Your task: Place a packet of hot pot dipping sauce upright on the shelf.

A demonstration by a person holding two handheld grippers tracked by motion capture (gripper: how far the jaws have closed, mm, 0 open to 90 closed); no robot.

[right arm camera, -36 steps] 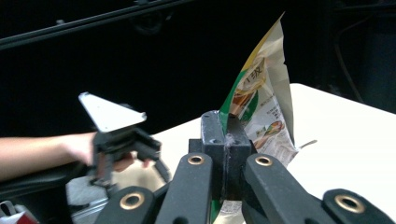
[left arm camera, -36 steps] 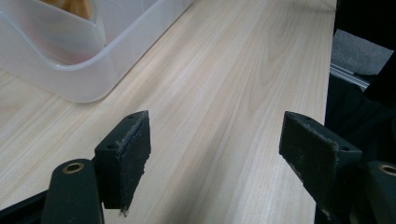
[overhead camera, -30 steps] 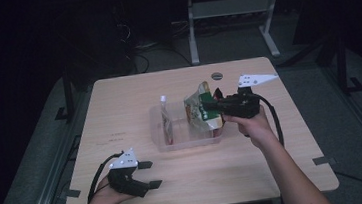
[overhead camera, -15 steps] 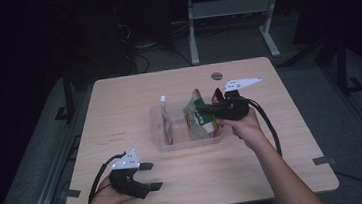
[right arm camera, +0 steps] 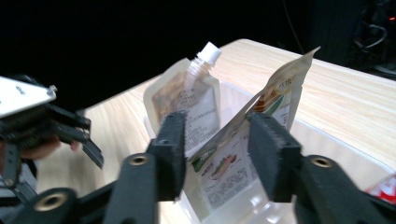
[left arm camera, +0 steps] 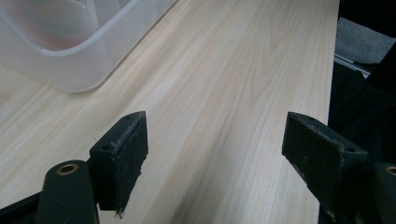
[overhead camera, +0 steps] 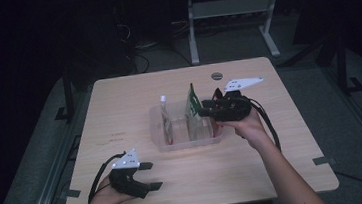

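Observation:
A clear plastic bin (overhead camera: 189, 142) sits mid-table. In it stand a pale spout pouch with a white cap (overhead camera: 165, 116) (right arm camera: 187, 100) and a flat pouch with green print (overhead camera: 192, 103) (right arm camera: 229, 164). My right gripper (overhead camera: 205, 111) (right arm camera: 219, 154) reaches over the bin's right side. Its jaws have just been opening and straddle the green pouch, which leans by the right pad (right arm camera: 271, 154) with a gap on the left. My left gripper (overhead camera: 151, 176) (left arm camera: 215, 154) rests open and empty near the table's front left, beside the bin's corner (left arm camera: 70, 51).
The wooden table (overhead camera: 119, 103) has dark floor all around. A small round dark mark (overhead camera: 216, 76) lies near the far edge. Something red (right arm camera: 383, 191) lies low in the bin. A white desk frame (overhead camera: 230, 12) stands beyond the table.
My right gripper has shifted slightly left over the bin and its jaws have parted from the green pouch, which now stands in the bin. The left gripper has stayed put.

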